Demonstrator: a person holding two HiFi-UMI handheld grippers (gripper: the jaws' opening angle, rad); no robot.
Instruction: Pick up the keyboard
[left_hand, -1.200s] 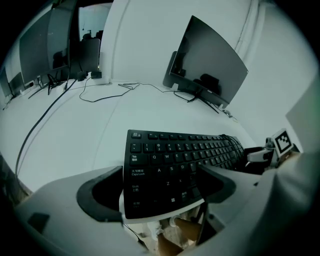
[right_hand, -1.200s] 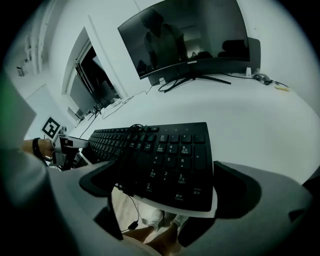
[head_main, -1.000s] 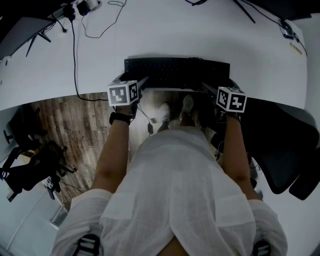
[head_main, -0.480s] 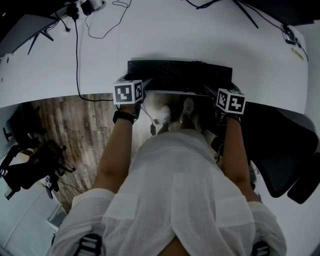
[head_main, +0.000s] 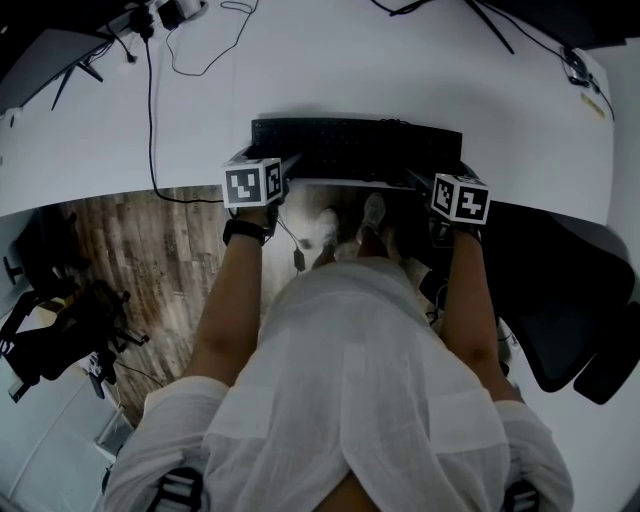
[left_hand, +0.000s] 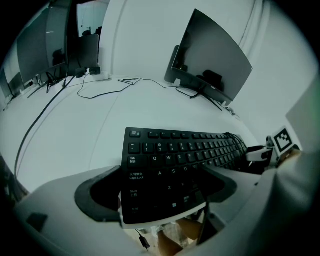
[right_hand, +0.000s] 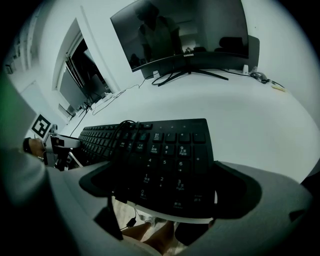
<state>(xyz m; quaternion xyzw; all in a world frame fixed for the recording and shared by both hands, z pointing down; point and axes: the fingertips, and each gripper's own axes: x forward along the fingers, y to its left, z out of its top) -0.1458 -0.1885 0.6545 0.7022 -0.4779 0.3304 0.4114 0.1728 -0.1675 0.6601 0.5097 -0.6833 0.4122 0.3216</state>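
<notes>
- The keyboard (head_main: 355, 145) lies at 12 o'clock from the person, along the near edge of the white tabletop (head_main: 400, 70). Its front strip hangs past that edge, above the wooden floor (head_main: 150, 240) and the person's shoes (head_main: 350, 215).
- The left gripper (left_hand: 165, 172) pinches the keyboard's 7 o'clock corner, with the Caps Lock and Shift rows between its jaws. The right gripper (right_hand: 165, 170) pinches the 5 o'clock corner over the number pad.
- Both holds sit on the front margin only. The rear of the board has no support of its own, so on a lift it may pivot down at 12 o'clock and lever itself out of the jaws.
- The jaws bear on keycaps, not on flat casing. Keys give under pressure, so the grip may loosen or creep towards the board's edge.
- If one gripper rises faster than the other, the long board will probably twist, and the lower corner could slide free.
- A dark cable (right_hand: 117, 135) loops over the keys at 9 o'clock of the number pad, and a lead with a plug dangles below the front edge. Either could snag on the tabletop edge and jerk the board.
- Any slip here means a drop straight to the floor, since the front strip is already off the tabletop.
</notes>
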